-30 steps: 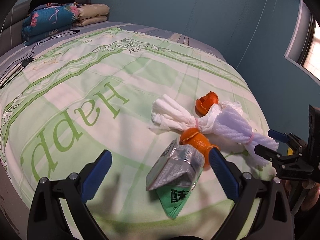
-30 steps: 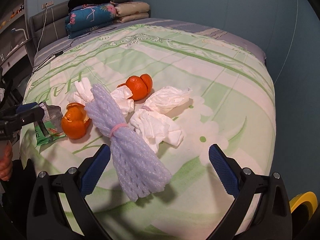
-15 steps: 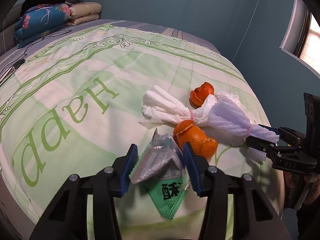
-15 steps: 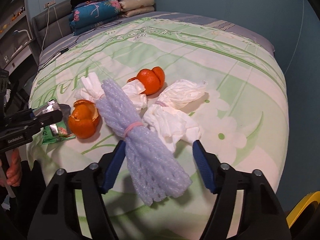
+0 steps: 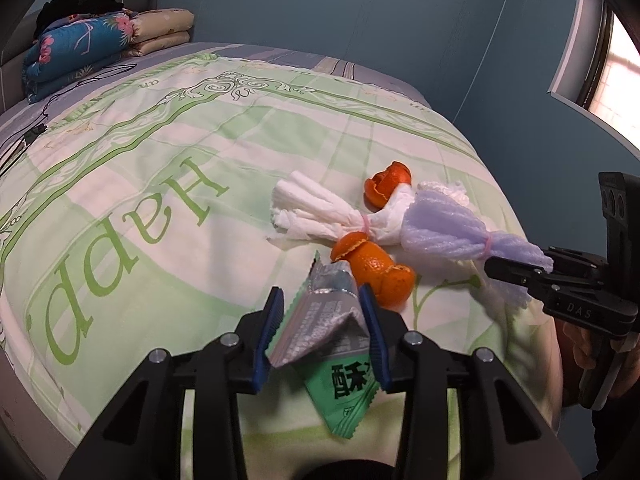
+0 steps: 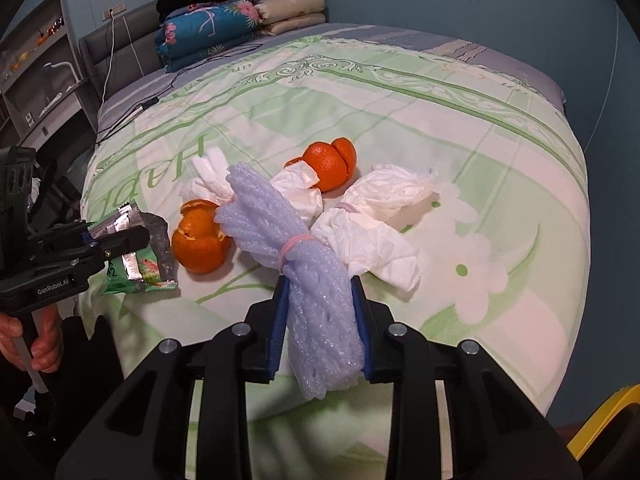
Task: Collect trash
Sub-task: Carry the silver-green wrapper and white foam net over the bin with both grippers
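Note:
On the green bedspread (image 5: 160,168) lies a silver and green snack wrapper (image 5: 320,328). My left gripper (image 5: 320,294) has it between its blue pads, jaws still closing and pressing its crumpled sides. A lilac foam net bundle (image 6: 276,220) tied with a pink band fills my right gripper (image 6: 319,282), whose jaws are also closing, with both pads against the foam. Two orange peels (image 6: 200,244) (image 6: 330,162) and white tissue bundles (image 6: 376,216) lie around the foam net. In the left wrist view the right gripper (image 5: 516,264) holds the foam net (image 5: 444,232) from the right.
Folded blankets (image 5: 100,44) are stacked at the head of the bed, with a black cable (image 5: 24,136) trailing over the sheet. A shelf unit (image 6: 32,64) stands left of the bed. A yellow object (image 6: 604,420) sits on the floor at the bed's near right corner.
Both grippers stood wide open a second ago. The left jaws have come together on the snack wrapper and the right jaws on the foam net bundle. The trash has not shifted.

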`<state>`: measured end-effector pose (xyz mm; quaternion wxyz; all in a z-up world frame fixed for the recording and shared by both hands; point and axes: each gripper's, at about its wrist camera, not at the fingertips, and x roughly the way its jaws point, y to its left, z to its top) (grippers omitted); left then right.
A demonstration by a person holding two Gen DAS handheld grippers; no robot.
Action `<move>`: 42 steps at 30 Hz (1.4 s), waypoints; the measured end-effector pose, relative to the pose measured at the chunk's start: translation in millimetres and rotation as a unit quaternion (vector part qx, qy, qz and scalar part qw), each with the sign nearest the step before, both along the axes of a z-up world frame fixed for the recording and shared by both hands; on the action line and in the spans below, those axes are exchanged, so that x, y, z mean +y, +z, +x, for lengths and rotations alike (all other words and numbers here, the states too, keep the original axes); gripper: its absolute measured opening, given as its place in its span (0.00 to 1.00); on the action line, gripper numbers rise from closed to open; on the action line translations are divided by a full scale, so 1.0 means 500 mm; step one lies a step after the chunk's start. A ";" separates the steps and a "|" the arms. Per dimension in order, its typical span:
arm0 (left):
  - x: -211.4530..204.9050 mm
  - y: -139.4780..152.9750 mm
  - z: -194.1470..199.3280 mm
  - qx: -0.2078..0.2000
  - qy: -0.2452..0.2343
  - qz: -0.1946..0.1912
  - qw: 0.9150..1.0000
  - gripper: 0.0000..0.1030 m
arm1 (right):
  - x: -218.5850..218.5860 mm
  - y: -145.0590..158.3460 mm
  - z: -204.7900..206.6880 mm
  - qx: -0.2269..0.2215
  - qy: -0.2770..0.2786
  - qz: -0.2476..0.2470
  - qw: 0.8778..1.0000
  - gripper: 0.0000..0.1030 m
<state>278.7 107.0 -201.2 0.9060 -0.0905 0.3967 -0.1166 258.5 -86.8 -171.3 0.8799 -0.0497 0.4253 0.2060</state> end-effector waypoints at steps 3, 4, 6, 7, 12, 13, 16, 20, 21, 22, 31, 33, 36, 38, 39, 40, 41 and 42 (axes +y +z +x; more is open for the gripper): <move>0.004 0.017 -0.012 -0.007 0.002 0.002 1.000 0.35 | -0.006 0.023 -0.013 -0.011 0.000 0.007 1.000 0.27; 0.005 0.023 -0.017 -0.009 0.004 0.002 1.000 0.35 | -0.007 0.029 -0.016 -0.014 -0.001 0.010 1.000 0.27; 0.010 0.036 -0.027 -0.014 0.007 0.001 1.000 0.35 | -0.014 0.044 -0.024 -0.021 -0.005 0.016 1.000 0.27; 0.012 0.040 -0.031 -0.015 0.009 0.001 1.000 0.35 | -0.018 0.054 -0.029 -0.024 -0.007 0.020 0.999 0.27; 0.021 0.060 -0.051 -0.024 0.017 0.000 1.000 0.35 | -0.049 0.097 -0.051 -0.032 -0.017 0.056 0.998 0.27; 0.021 0.064 -0.056 -0.025 0.019 0.000 1.000 0.35 | -0.052 0.105 -0.056 -0.038 -0.020 0.055 0.998 0.27; 0.022 0.076 -0.068 -0.030 0.022 -0.002 0.999 0.35 | -0.065 0.129 -0.077 -0.052 -0.021 0.061 0.997 0.27; 0.020 0.095 -0.083 -0.039 0.024 -0.004 0.999 0.35 | -0.080 0.160 -0.106 -0.068 -0.021 0.071 0.995 0.27; 0.019 0.102 -0.088 -0.043 0.025 -0.005 0.999 0.35 | -0.083 0.166 -0.111 -0.073 -0.021 0.071 0.995 0.27; 0.018 0.109 -0.092 -0.047 0.026 -0.005 0.999 0.35 | -0.086 0.174 -0.119 -0.078 -0.021 0.072 0.994 0.27; 0.010 0.172 -0.134 -0.080 0.036 -0.017 0.996 0.35 | -0.118 0.223 -0.178 -0.108 -0.021 0.086 0.990 0.27; 0.008 0.186 -0.144 -0.089 0.037 -0.020 0.995 0.35 | -0.127 0.235 -0.191 -0.116 -0.022 0.087 0.989 0.27; 0.006 0.205 -0.157 -0.096 0.040 -0.027 0.994 0.35 | -0.138 0.253 -0.211 -0.131 -0.024 0.088 0.987 0.27; 0.003 0.216 -0.165 -0.101 0.039 -0.029 0.994 0.35 | -0.148 0.267 -0.223 -0.140 -0.025 0.092 0.986 0.27; -0.001 0.222 -0.170 -0.104 0.039 -0.027 0.993 0.35 | -0.154 0.273 -0.228 -0.145 -0.026 0.093 0.985 0.27; -0.005 0.227 -0.175 -0.107 0.037 -0.028 0.993 0.35 | -0.158 0.279 -0.233 -0.149 -0.026 0.093 0.984 0.27; -0.010 0.233 -0.179 -0.110 0.033 -0.030 0.993 0.35 | -0.160 0.285 -0.238 -0.153 -0.028 0.093 0.983 0.27; -0.013 0.236 -0.182 -0.111 0.031 -0.030 0.993 0.35 | -0.165 0.291 -0.244 -0.158 -0.030 0.093 0.983 0.27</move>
